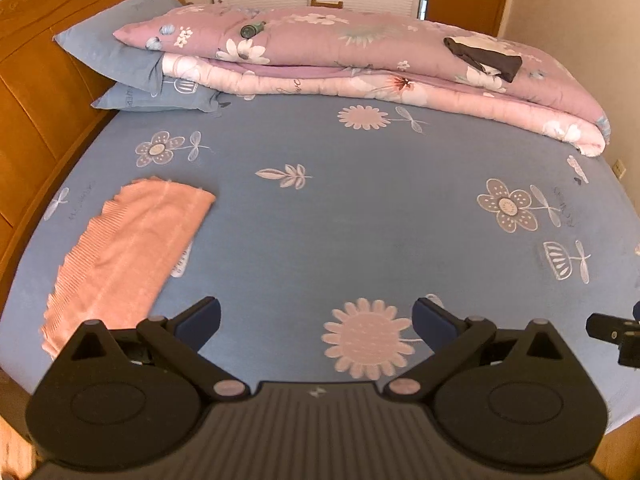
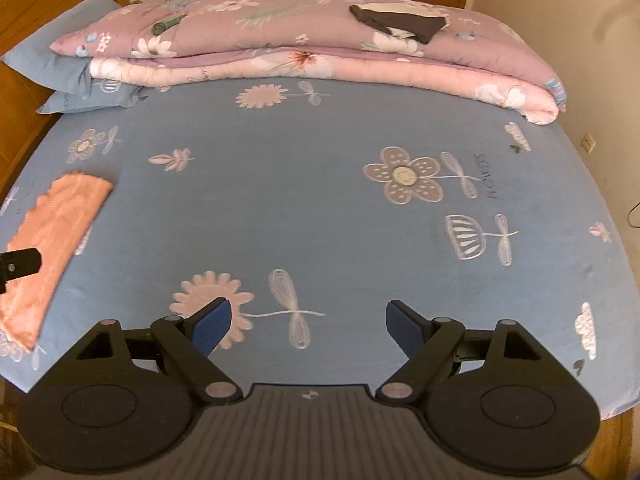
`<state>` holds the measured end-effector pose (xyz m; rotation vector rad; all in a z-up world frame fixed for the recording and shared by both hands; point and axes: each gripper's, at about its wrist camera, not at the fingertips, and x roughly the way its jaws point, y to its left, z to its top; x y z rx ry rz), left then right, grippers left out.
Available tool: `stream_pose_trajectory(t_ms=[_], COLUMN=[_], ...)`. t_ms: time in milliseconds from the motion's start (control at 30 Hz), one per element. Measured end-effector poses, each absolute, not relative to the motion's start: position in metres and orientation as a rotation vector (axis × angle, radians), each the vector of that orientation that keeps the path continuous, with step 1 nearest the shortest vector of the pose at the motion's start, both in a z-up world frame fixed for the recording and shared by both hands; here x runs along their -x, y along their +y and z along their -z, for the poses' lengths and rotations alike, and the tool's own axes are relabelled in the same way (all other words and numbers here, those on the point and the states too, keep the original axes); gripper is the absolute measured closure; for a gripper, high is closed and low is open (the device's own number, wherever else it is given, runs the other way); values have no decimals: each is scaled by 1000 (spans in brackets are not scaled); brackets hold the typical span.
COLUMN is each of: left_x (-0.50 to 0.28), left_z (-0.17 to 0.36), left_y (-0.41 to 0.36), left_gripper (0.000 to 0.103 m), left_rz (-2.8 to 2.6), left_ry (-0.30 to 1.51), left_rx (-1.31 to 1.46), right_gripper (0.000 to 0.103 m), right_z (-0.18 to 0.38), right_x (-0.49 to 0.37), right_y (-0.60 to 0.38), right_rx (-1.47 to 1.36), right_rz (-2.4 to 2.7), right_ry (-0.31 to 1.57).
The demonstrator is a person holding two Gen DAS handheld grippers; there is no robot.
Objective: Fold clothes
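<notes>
A folded pink knit garment (image 1: 124,256) lay flat on the blue flowered bed sheet (image 1: 360,208), toward the headboard side of the bed and well apart from the bedding piled at the far edge. It had been doubled into a long, narrow shape with one rounded end pointing up the bed. Its left edge was ribbed and wavy, almost scalloped, while the right edge ran straight and smooth. The knit showed fine lengthwise ribs and a soft salmon colour, and no wrinkles stood out on its top face. In the right wrist view the same garment sat at the far left, partly behind the tip of the other tool.

The left gripper (image 1: 316,320) hung over bare sheet just right of the garment, its blue-padded fingers (image 1: 200,320) spread wide with nothing between them. The right gripper (image 2: 308,326) was likewise spread wide and empty above a printed pink flower (image 2: 212,300).

Along the far edge lay a folded pink floral quilt (image 1: 360,52) with a dark cloth (image 1: 484,58) and a small green object (image 1: 250,30) on top. Two blue pillows (image 1: 116,52) leaned against the wooden headboard (image 1: 36,80).
</notes>
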<state>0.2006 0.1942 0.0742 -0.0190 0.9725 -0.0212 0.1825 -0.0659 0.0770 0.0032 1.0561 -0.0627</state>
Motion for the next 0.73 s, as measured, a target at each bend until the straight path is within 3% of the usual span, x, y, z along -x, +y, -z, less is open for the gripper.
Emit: stream_pose_trajectory(t_ms=[333,733], left_x=[-211,-220], left_z=[-76,-73], left_y=[157,164], left_gripper=[1,1], left_rz=[20,45], left_ry=[989,997], left_rx=[-6,4], right_gripper=[15,15], right_z=[-76,-73], right_x=[-184,-184], right_y=[-102,-91], right_rx=[-36,-25], right_rz=[76,108], right_ry=[1061,1086])
